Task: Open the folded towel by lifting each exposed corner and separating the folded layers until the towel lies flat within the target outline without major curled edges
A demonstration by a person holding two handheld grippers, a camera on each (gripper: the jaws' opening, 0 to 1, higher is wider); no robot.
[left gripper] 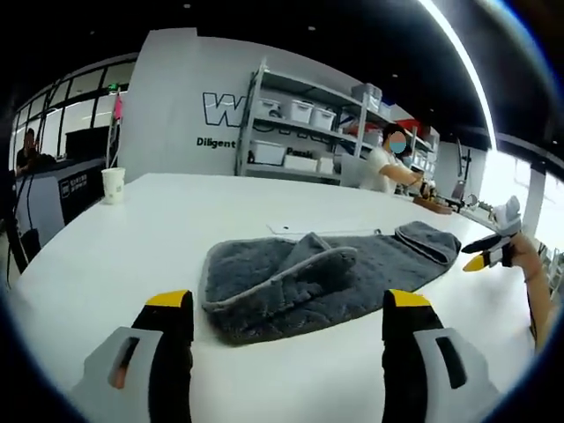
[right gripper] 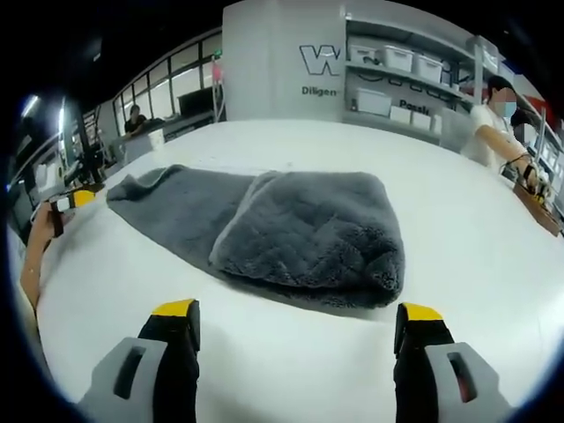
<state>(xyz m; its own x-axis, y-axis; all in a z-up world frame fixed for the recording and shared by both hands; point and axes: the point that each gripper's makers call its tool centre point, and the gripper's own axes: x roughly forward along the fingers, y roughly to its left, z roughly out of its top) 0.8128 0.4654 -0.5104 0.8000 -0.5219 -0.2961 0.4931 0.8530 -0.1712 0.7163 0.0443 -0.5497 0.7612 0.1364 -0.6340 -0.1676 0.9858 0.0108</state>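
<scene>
A grey towel (left gripper: 326,278) lies partly folded on the white table (left gripper: 176,229). One flap is doubled over its middle and its far end is curled. My left gripper (left gripper: 287,304) stands open just short of the towel's near edge, nothing between its yellow-tipped fingers. In the right gripper view the thick folded part of the towel (right gripper: 308,233) lies close ahead, a single layer stretching away to the left. My right gripper (right gripper: 298,310) is open too, apart from the towel. The right gripper (left gripper: 487,251) also shows past the towel's far end, and the left gripper (right gripper: 70,201) at the towel's far left.
A thin line (left gripper: 326,232) runs on the table behind the towel. A paper cup (left gripper: 113,185) stands at the table's far left. Shelves with white bins (left gripper: 300,132) stand behind. A person (left gripper: 388,163) works at the far right edge, near a wooden object (left gripper: 432,204).
</scene>
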